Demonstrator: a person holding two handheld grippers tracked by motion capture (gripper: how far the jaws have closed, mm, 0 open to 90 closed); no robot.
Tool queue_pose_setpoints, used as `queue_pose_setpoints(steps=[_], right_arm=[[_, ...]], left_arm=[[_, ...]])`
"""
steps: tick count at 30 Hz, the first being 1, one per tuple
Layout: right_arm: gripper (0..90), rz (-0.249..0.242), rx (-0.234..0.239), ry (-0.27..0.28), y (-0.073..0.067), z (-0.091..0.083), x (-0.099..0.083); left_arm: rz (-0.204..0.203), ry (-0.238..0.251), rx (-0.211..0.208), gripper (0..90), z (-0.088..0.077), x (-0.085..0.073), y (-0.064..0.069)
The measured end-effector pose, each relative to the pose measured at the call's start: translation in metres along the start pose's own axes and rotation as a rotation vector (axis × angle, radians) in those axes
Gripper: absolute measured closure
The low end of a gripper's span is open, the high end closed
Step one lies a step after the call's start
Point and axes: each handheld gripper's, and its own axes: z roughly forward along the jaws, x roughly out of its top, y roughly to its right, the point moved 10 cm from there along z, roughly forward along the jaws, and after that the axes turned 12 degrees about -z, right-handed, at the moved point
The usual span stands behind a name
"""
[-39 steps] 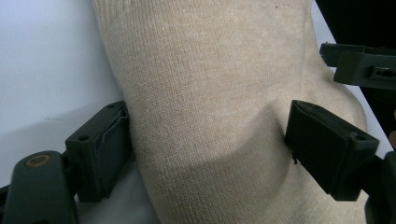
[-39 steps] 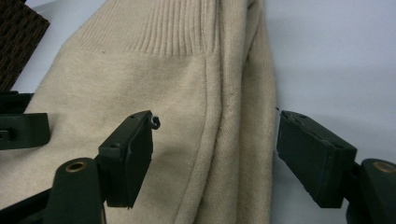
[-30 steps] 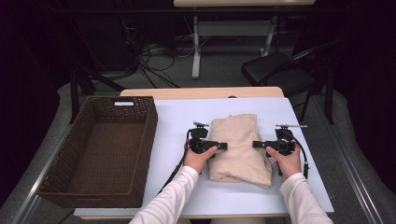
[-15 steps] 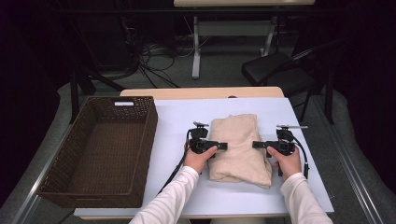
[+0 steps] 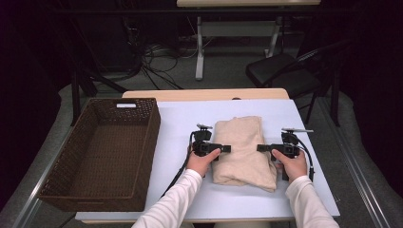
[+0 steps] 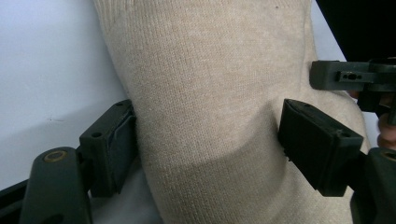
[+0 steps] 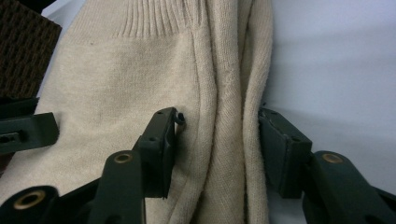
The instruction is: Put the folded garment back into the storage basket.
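Wicker basket (image 5: 102, 152) left of sweater (image 5: 243, 151), well apart

A folded sweater (image 5: 243, 149) lies on the table (image 5: 176, 118), right of the middle, its length running from the near edge toward the far one. A wicker basket (image 5: 105, 152) stands on the left part of the table, well apart from the sweater. The left gripper (image 5: 226, 148) sits at the sweater's left edge, the right gripper (image 5: 261, 147) at its right edge, the two facing each other across it. Behind the table, farther off, stand a second table (image 5: 204, 94) and, to the right, a chair (image 5: 280, 71).
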Motion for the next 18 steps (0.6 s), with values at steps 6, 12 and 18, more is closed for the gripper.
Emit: queue_pose_setpoints(steps=[6, 12, 18], right_arm=[[52.5, 0.020, -0.010, -0.018, -0.0002, -0.0010, -0.0024], [60.8, 0.029, 0.018, -0.014, -0.0018, -0.0021, -0.0021], [67.2, 0.079, 0.042, -0.009, -0.0009, -0.0022, -0.0021]], left_arm=[[-0.012, 0.002, -0.002, 23.0, 0.0008, -0.0003, -0.0003], [-0.020, 0.002, -0.011, 24.4, 0.0009, -0.0003, 0.0000], [-0.032, 0.003, -0.017, 28.5, 0.0003, 0.0002, -0.0013]])
